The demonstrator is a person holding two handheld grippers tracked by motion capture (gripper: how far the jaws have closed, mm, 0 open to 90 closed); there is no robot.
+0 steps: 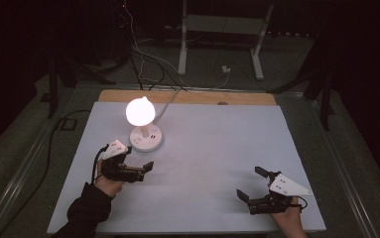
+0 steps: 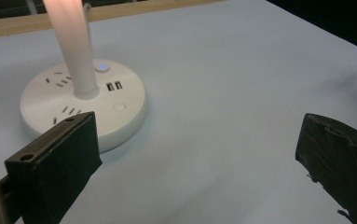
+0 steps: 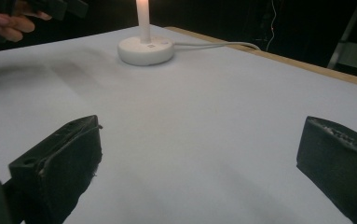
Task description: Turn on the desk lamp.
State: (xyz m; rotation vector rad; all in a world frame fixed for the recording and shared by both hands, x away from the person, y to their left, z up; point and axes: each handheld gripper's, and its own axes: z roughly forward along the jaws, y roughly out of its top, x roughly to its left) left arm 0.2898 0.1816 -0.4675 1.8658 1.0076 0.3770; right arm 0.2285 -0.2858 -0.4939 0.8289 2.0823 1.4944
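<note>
A lit white bulb (image 1: 140, 111) stands on a round white socket base (image 1: 146, 139) at the table's back left. A blue light (image 2: 101, 66) glows on the base (image 2: 83, 100) beside the lamp stem (image 2: 76, 46). Just in front of the base, my left gripper (image 1: 139, 159) is open and holds nothing; in the left gripper view the left gripper (image 2: 195, 172) has its left jaw close to the base rim. My right gripper (image 1: 252, 183) is open over bare table at the front right. The right gripper (image 3: 199, 172) faces the far-off base (image 3: 146, 49).
A pale sheet (image 1: 212, 144) covers the table, with a wooden edge (image 1: 247, 98) at the back. A white cord (image 3: 213, 45) runs from the base to the back edge. The other hand (image 3: 8, 23) is at the top left. Cables and a white stand (image 1: 222, 34) lie beyond.
</note>
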